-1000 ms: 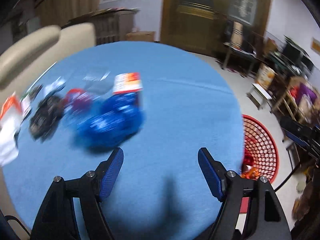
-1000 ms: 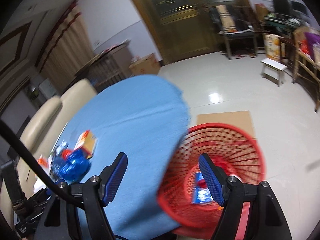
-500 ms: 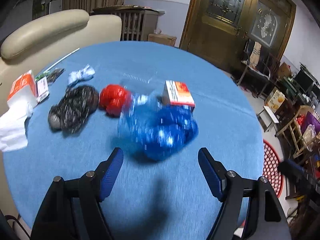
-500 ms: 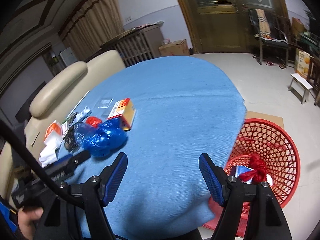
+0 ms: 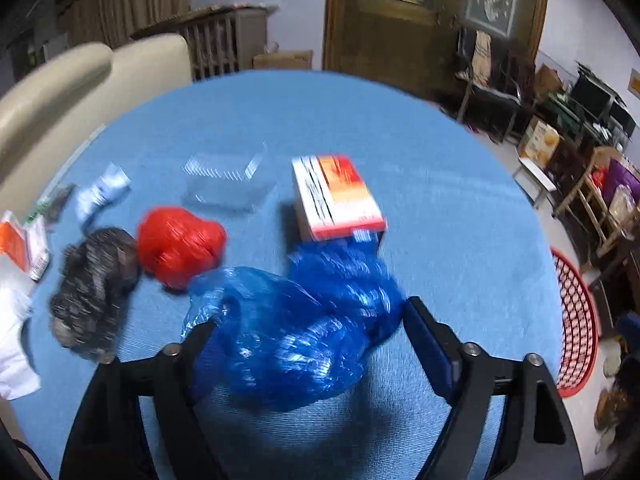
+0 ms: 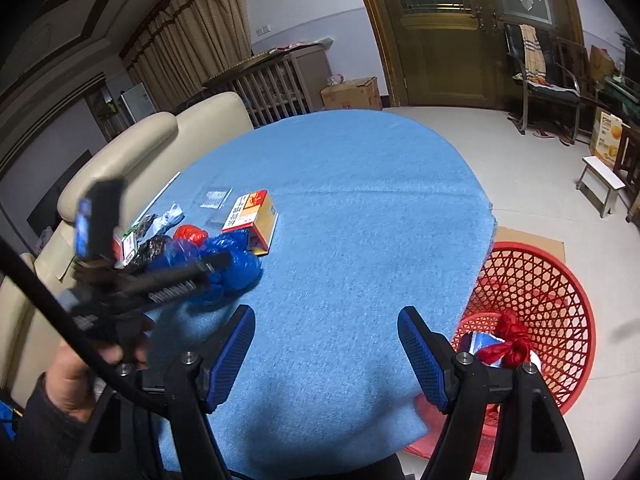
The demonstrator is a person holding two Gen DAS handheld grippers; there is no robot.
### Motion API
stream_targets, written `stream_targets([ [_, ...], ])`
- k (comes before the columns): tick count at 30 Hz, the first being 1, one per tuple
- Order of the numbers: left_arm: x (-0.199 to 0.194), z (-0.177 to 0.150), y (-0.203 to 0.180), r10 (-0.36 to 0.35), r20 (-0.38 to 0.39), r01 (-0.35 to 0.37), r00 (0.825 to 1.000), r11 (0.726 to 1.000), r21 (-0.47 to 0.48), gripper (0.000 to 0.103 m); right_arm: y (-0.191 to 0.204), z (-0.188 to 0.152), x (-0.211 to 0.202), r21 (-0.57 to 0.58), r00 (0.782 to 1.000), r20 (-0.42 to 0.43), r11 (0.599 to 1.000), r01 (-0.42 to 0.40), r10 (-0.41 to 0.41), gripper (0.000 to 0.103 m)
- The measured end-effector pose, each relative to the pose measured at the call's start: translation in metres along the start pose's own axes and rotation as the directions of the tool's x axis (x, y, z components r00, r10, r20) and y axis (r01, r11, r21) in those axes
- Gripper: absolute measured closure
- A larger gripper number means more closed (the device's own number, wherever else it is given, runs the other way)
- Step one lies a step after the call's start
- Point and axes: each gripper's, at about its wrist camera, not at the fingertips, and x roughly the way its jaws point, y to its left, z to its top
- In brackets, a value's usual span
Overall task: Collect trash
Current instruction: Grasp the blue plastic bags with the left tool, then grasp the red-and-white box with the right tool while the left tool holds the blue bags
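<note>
A crumpled blue plastic bag (image 5: 296,328) lies on the blue table (image 5: 440,200). My left gripper (image 5: 310,312) straddles it, and its jaws are opening with the bag between them. The bag hides the left pad. Behind the bag lie a red bag ball (image 5: 180,252), a black crumpled bag (image 5: 96,292), a red-and-white box (image 5: 336,196) and a clear plastic container (image 5: 228,184). My right gripper (image 6: 326,314) stands open and empty over the table's near edge. A red basket (image 6: 552,300) on the floor to its right holds a knotted red bag (image 6: 510,340).
White wrappers and paper (image 5: 102,194) lie at the table's left edge. A cream sofa (image 6: 132,152) stands behind the table. A hand (image 6: 76,372) holds the left gripper. A small white stool (image 6: 600,184) and chairs stand on the tiled floor at the right.
The left gripper has moved forward and down over the blue bag, which now sits between its wider jaws. The right gripper swung from over the basket to over the table, then stayed.
</note>
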Motion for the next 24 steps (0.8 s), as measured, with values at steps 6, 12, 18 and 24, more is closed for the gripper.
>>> stream_targets([
  [6,0.015,-0.016,-0.009,-0.029,-0.049,0.031,0.998,0.999,0.036,0.058,-0.009,-0.001,-0.001,0.023,1.000,0.005,1.000,-0.003,0.003,0.026],
  [12,0.003,-0.025,0.007,-0.062,-0.047,0.059,0.997,0.996,-0.066,0.071,-0.014,-0.005,-0.003,0.038,1.000,0.010,0.999,-0.024,0.024,0.026],
  [18,-0.031,-0.057,0.031,0.005,-0.007,-0.006,1.000,0.990,-0.143,0.071,-0.020,-0.008,0.002,0.060,0.999,-0.003,0.997,-0.044,0.044,0.026],
  [24,-0.052,-0.087,0.057,0.092,-0.008,-0.092,0.996,0.975,-0.200,0.071,0.000,-0.002,0.020,0.008,0.997,-0.038,0.998,-0.070,0.070,0.026],
])
